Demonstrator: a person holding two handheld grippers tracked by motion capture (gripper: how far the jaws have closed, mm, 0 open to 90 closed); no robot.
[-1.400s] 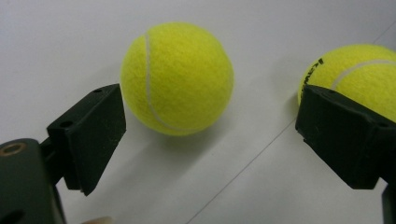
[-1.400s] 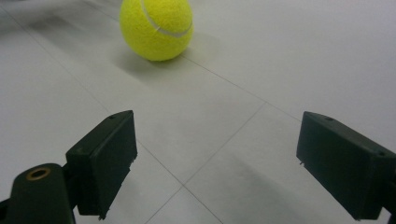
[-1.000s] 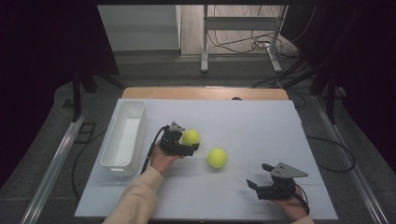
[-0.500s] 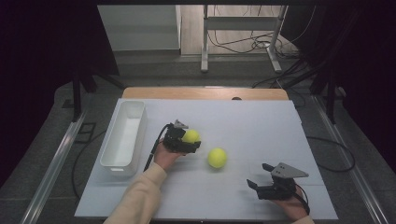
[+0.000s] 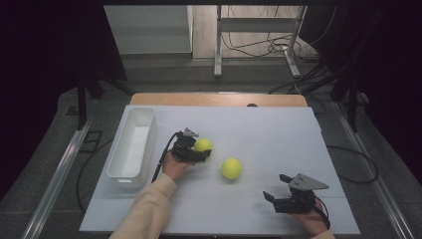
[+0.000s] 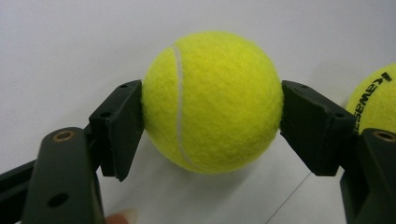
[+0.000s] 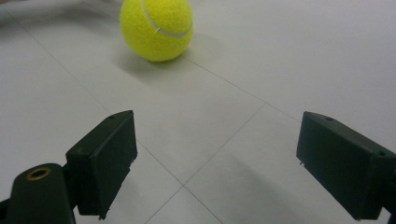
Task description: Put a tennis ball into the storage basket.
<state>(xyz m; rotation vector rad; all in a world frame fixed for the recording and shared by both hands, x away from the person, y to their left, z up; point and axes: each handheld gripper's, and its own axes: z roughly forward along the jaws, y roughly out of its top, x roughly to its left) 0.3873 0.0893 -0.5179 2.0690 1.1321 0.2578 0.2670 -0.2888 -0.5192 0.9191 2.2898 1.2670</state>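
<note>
High view, left to right: we count one white bin (image 5: 130, 149), two tennis balls, two grippers. Bin sits at the white tabletop's (image 5: 278, 129) left edge. Our left gripper (image 5: 198, 151) clamps the first tennis ball (image 5: 202, 145), both jaws pressed on its sides in the left gripper view. The second tennis ball (image 5: 231, 168) lies loose near it, toward the right; partial print on it reads "kawas". Our right gripper (image 5: 273, 192) sits near the front right, jaws wide apart, nothing between them.
</note>
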